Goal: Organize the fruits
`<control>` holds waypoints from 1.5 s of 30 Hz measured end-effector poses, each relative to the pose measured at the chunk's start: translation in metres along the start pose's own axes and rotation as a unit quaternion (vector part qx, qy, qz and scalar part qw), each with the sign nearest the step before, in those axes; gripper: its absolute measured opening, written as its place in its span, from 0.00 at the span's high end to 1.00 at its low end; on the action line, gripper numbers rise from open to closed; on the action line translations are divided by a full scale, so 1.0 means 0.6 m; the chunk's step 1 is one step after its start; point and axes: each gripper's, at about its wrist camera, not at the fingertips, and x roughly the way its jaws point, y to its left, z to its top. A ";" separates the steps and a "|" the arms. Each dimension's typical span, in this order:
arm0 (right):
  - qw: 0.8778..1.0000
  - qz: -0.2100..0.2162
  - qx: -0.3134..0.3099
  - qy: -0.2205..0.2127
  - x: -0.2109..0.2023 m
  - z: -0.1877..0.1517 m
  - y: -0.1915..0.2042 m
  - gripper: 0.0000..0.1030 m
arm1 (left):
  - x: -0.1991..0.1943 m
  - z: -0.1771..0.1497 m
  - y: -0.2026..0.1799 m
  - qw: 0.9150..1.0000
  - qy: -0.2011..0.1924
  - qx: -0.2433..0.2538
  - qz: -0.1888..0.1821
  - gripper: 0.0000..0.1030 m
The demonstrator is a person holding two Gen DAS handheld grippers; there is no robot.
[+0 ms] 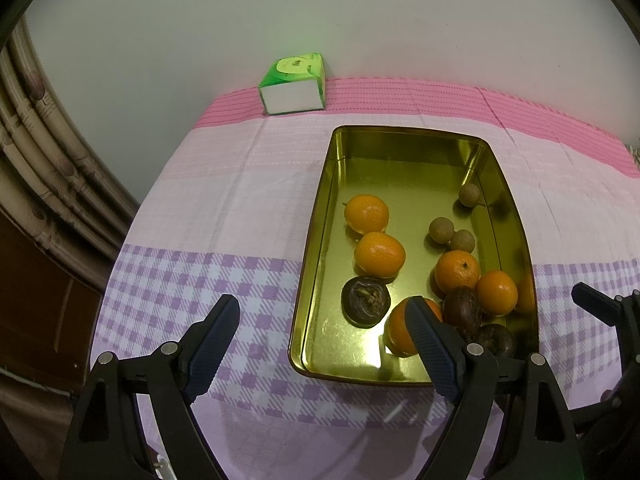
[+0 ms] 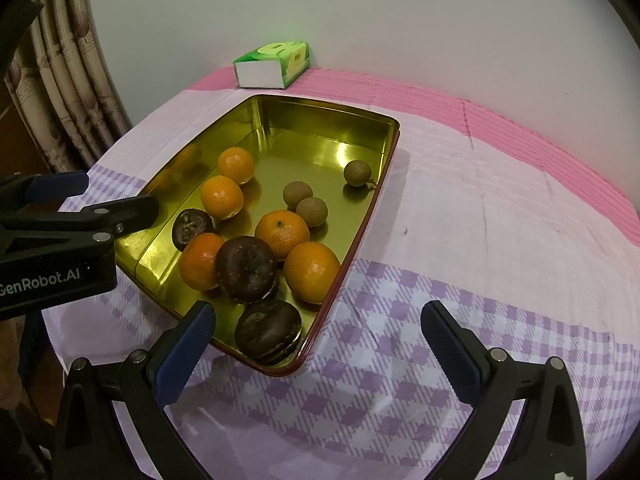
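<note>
A gold metal tray [image 1: 316, 240] [image 2: 372, 200] lies on the checked tablecloth and holds mixed fruit. Several oranges [image 1: 379, 254] [image 2: 311, 272] are spread across it, and three small brown longans [image 1: 441, 231] [image 2: 297, 194] sit toward its far right. Three dark mangosteens [image 1: 365, 300] [image 2: 246, 269] lie at the near end. My left gripper [image 1: 324, 340] hovers open above the tray's near left corner, holding nothing; its right finger hides part of one orange. My right gripper [image 2: 318, 346] is open and empty over the tray's near right corner.
A green and white tissue box [image 1: 294, 84] [image 2: 274, 65] stands at the table's far edge against the pale wall. Patterned curtains [image 1: 36, 184] [image 2: 68, 92] hang beyond the left edge. Pink and purple cloth [image 2: 480, 240] stretches right of the tray.
</note>
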 end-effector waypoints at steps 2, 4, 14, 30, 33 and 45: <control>1.000 0.001 0.000 0.001 0.000 0.000 0.001 0.01 | 0.000 -0.001 0.001 1.000 0.000 0.000 0.001 0.18; 1.000 0.001 0.000 0.001 0.000 0.000 0.001 0.01 | 0.000 0.000 0.000 1.000 0.000 0.000 0.000 0.18; 1.000 0.006 0.001 0.000 -0.002 0.000 0.003 0.01 | 0.000 0.000 0.000 1.000 0.000 0.000 0.001 0.18; 1.000 0.015 0.000 0.006 -0.004 0.000 0.007 0.01 | 0.001 0.000 0.001 1.000 0.001 0.002 0.000 0.18; 1.000 0.017 0.003 0.007 -0.005 0.001 0.006 0.01 | 0.001 0.001 0.000 1.000 0.001 0.002 0.000 0.18; 1.000 0.020 0.005 0.008 -0.014 0.008 0.007 0.01 | 0.003 0.001 0.002 1.000 0.002 0.003 0.001 0.18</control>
